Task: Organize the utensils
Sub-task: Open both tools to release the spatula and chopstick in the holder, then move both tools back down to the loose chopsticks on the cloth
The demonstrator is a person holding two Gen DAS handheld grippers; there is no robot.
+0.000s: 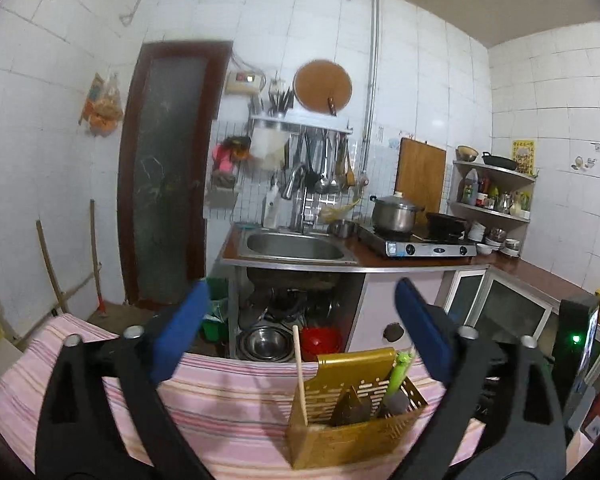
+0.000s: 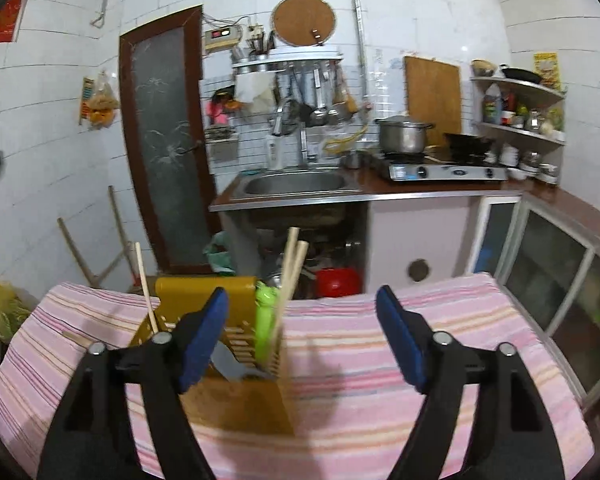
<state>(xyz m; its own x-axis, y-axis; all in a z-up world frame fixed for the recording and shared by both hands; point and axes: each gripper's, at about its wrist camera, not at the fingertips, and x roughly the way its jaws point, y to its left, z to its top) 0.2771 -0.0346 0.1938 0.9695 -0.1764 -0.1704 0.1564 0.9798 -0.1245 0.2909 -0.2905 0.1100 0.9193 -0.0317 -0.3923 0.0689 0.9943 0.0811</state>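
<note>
Both the left hand-held gripper (image 1: 300, 316) and right hand-held gripper (image 2: 302, 320) gape wide and empty, since the wooden chopsticks (image 2: 291, 268) already stand upright in the perforated golden-yellow plastic utensil holder (image 1: 356, 432) on the pink striped cloth-covered desk (image 2: 420, 340).

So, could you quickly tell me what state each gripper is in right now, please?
Left gripper: open, holding nothing.
Right gripper: open, holding nothing.

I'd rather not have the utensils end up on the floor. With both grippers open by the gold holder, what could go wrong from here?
1. The gold utensil holder stands on a soft striped cloth; a nudge from the right gripper beside it might tip it.
2. The chopsticks lean loosely above its rim and could be knocked out.
3. In the left wrist view the holder sits near the table's far edge, so it could slide off if pushed forward.
</note>
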